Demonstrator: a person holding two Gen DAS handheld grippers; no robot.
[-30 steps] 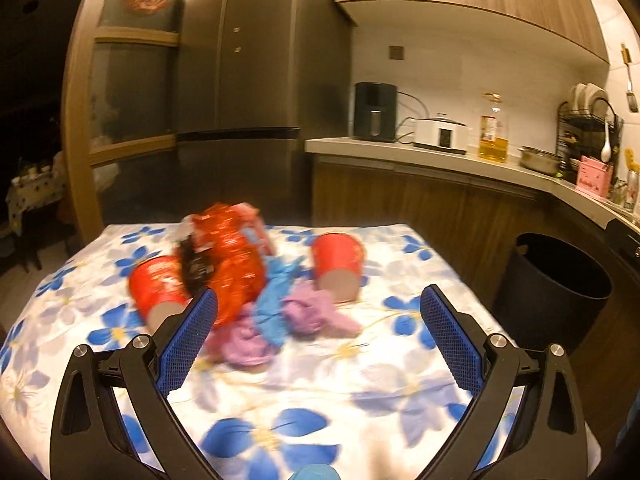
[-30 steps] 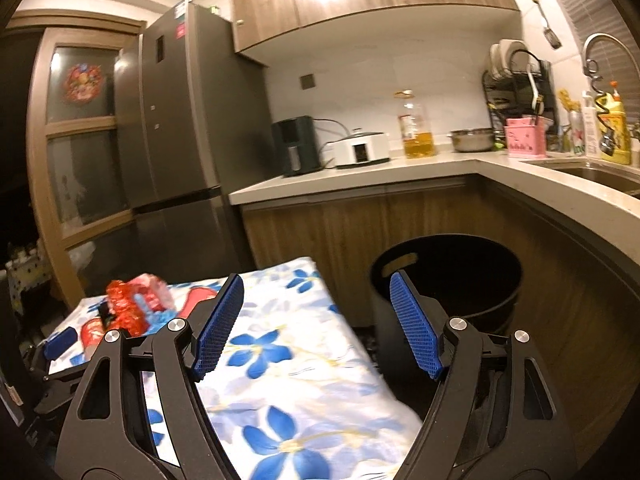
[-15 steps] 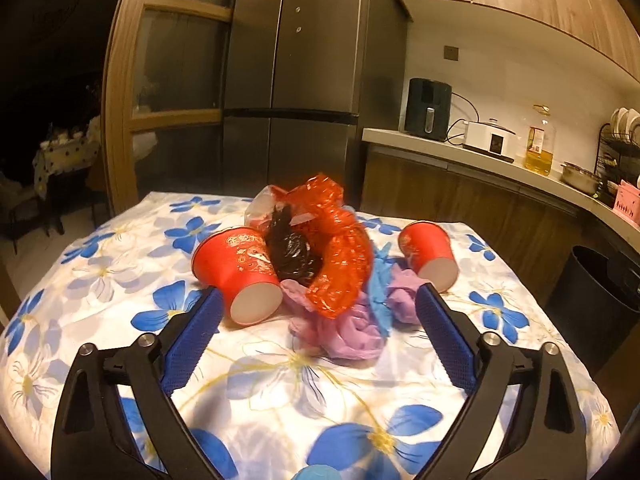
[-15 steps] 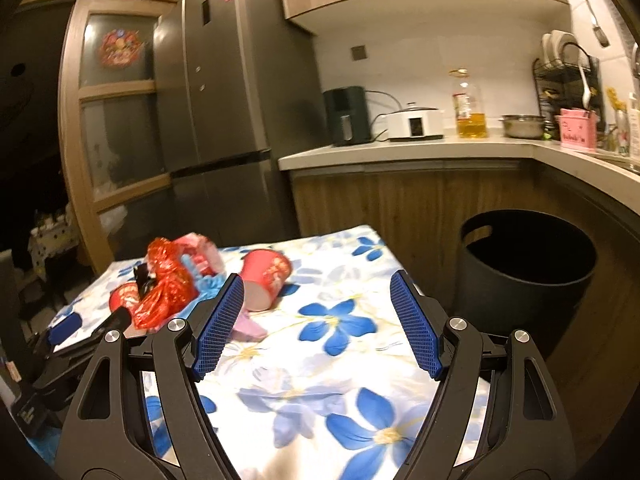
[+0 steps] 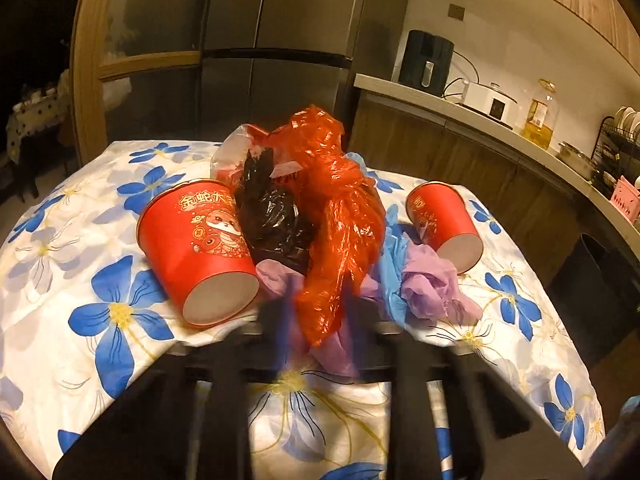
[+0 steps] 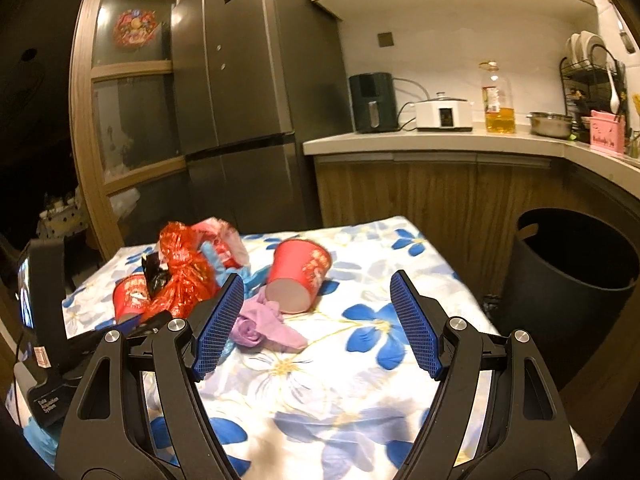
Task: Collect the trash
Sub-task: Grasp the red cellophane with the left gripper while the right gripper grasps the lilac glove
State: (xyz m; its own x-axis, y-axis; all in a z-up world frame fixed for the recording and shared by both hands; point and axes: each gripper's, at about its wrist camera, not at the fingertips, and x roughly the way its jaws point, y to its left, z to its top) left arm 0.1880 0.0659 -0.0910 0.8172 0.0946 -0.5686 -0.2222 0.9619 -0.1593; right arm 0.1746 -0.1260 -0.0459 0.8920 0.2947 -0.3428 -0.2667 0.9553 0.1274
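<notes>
A trash pile lies on the flowered table (image 5: 100,344): a red plastic bag (image 5: 340,216), a black bag (image 5: 272,212), purple gloves (image 5: 432,288), a blue glove (image 5: 388,276) and two tipped red paper cups (image 5: 200,248) (image 5: 444,220). My left gripper (image 5: 318,316) is blurred, its jaws narrowed around the red bag's lower end. My right gripper (image 6: 316,320) is open and empty above the table; the right cup (image 6: 300,276), a purple glove (image 6: 260,324) and the red bag (image 6: 180,276) lie beyond it.
A black bin (image 6: 572,280) stands on the floor right of the table (image 6: 360,380), below the counter (image 6: 440,144). A fridge (image 6: 240,80) stands behind the table. The left gripper's body (image 6: 44,340) shows at the left of the right wrist view.
My left gripper moved forward to the pile and its jaws closed in around the red bag. My right gripper swung left toward the table and stayed open.
</notes>
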